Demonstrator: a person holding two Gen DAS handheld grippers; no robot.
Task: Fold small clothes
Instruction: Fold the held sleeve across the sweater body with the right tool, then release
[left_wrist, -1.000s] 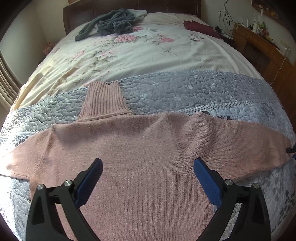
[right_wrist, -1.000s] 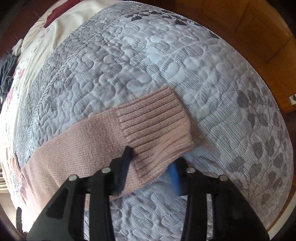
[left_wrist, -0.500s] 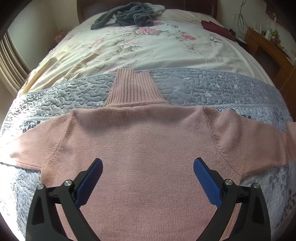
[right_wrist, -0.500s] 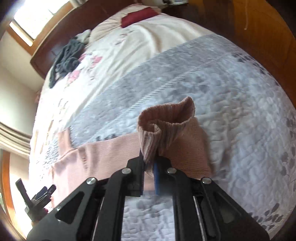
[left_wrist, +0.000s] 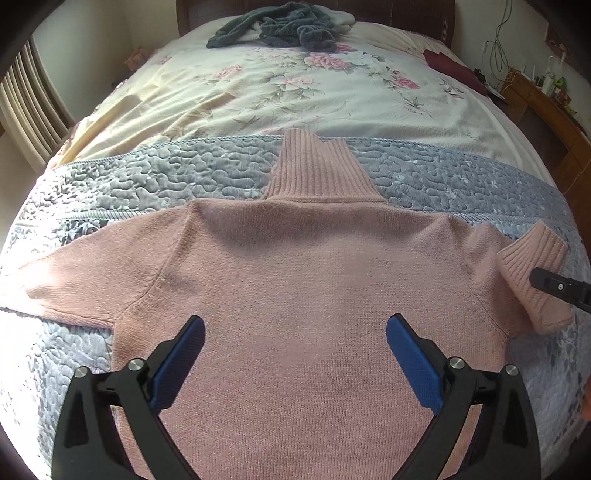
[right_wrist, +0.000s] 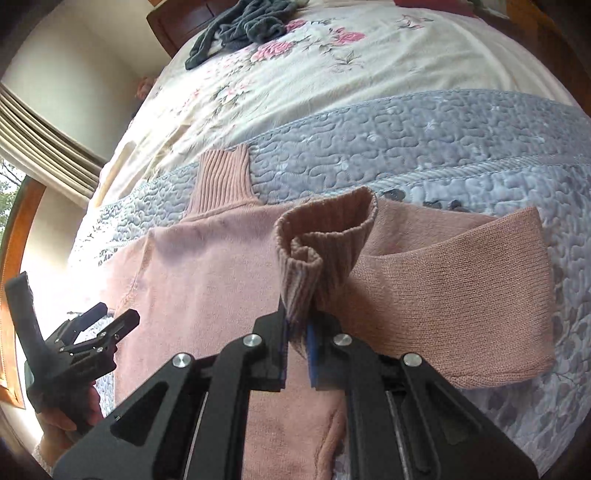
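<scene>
Pink sweater (left_wrist: 295, 295) lies flat on grey quilt (left_wrist: 147, 177) across bed. Right gripper (right_wrist: 297, 332), jaws pinching ribbed cuff (right_wrist: 325, 236), holds sleeve lifted over body. Left gripper (left_wrist: 295, 354) hovers above torso, jaws spread wide.

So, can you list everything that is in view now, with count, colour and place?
sweater: one, pink, flat on the grey quilt, right cuff lifted over the body
quilt: one, grey, near half of the bed
sheet: one, cream with flowers, far half
garment: one, dark grey, crumpled by the headboard
cloth: one, dark red, far right
desk: one, wooden, right of the bed
left gripper: open, above the sweater
right gripper: shut on the cuff
</scene>
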